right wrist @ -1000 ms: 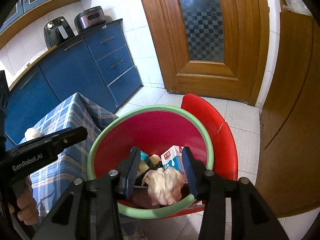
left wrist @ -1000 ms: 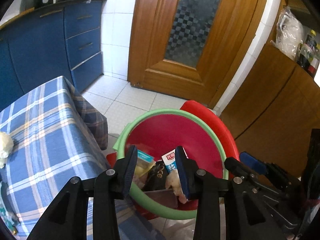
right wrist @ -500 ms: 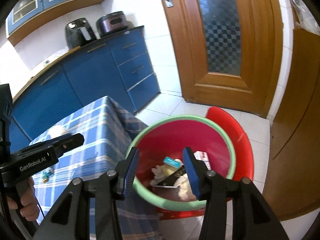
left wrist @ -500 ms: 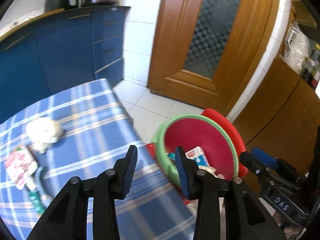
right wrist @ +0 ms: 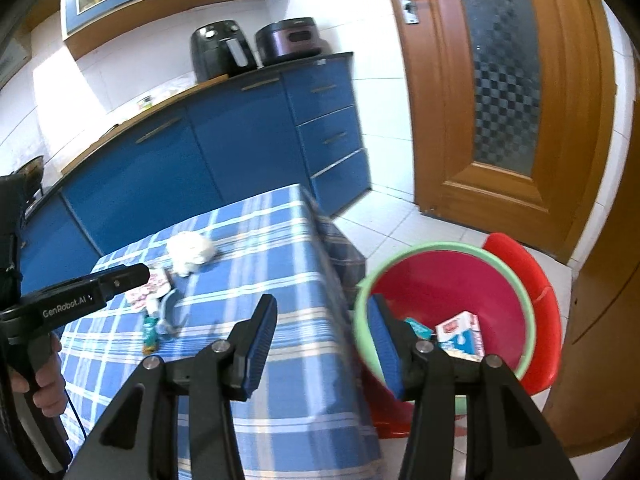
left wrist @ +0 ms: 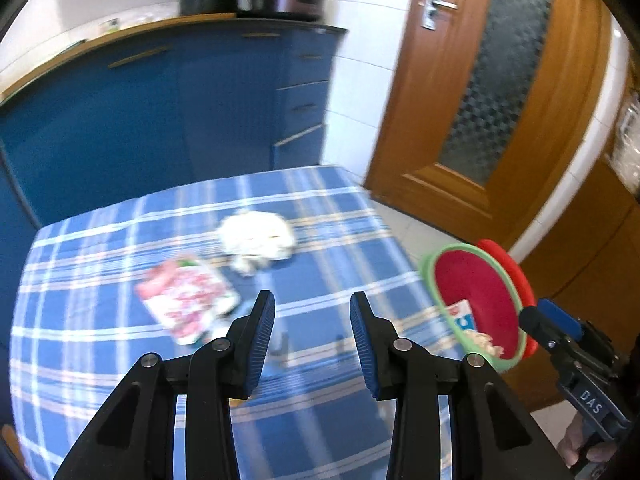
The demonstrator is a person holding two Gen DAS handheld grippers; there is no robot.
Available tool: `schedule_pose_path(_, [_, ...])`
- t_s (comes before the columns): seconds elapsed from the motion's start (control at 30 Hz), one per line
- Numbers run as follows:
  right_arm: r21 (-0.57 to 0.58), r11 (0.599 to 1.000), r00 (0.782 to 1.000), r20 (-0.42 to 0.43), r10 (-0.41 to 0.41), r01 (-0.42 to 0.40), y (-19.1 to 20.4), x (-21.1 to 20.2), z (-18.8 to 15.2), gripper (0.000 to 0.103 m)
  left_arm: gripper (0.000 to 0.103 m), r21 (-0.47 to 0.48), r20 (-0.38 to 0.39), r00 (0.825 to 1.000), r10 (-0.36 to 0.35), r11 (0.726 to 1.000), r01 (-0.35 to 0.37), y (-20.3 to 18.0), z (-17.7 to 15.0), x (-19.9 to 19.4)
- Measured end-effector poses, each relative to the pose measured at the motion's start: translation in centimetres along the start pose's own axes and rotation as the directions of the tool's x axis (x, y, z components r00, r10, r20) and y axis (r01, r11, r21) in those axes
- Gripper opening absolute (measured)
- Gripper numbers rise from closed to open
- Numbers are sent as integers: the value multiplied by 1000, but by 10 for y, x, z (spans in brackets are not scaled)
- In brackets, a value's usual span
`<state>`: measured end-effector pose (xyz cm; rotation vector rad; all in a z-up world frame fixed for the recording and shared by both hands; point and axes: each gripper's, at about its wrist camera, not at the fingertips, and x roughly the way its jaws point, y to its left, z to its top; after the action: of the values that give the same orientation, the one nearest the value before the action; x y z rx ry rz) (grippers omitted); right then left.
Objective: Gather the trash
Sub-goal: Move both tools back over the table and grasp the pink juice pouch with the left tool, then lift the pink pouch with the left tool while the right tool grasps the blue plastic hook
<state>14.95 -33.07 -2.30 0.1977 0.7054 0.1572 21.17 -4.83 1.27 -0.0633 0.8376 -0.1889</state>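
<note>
On the blue plaid table (left wrist: pixel 344 248) lie a crumpled white tissue (left wrist: pixel 256 238) and a red-and-white wrapper (left wrist: pixel 186 300). My left gripper (left wrist: pixel 312 308) hovers open above the cloth just in front of them, with nothing between its fingers. My right gripper (right wrist: pixel 323 312) is open and empty over the table's right edge, beside the red bin with a green rim (right wrist: pixel 492 256). A milk carton (right wrist: pixel 460 336) and other trash lie in the bin. From the right wrist view I also see the tissue (right wrist: pixel 190 252), the wrapper (right wrist: pixel 146 290) and a teal item (right wrist: pixel 166 312).
Blue cabinets (right wrist: pixel 224 152) with an air fryer (right wrist: pixel 222 50) and a cooker on top stand behind the table. A wooden door (right wrist: pixel 504 92) is at the back right. A brown cabinet (left wrist: pixel 592 240) flanks the bin on the right. A red stool (right wrist: pixel 540 280) sits under the bin.
Both grippers swung left and up, from over the bin to over the table. The white wad seen between the right fingers a second ago is gone from them.
</note>
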Motion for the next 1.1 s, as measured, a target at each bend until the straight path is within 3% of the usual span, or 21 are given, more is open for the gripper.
schedule_pose_path(0.2, [-35,999,999,-15,35,-36,30,8,1,51,40,-57,-8,998,65,996,-66,42,-5,-7])
schedule_pose_path(0.43, [-78,995,998,-27,59,-61,56,16,1,51,58,-153,-41,990,132,979,-137,84,-6,10])
schedule_pose_path(0.47, [-81,995,998,-30,60,-62,58,17,1,51,64,-157,-52,989,139,977,-145,86,-6,14])
schedule_pose_path(0.73, [-82,995,997,-56,50,-54,59,29,-2,51,69,-166,-123,984,128,975,-147,87,2,52])
schedule_pose_path(0.9, [-76,996,997,-68,47,-53,55,35,-5,51,70,-199,-184,971,152,962,-188,89,7,80])
schedule_pose_path(1.1, [-68,996,995,-92,45,-52,53,46,-8,51,73,-223,-179,972,155,955,-194,95,7,98])
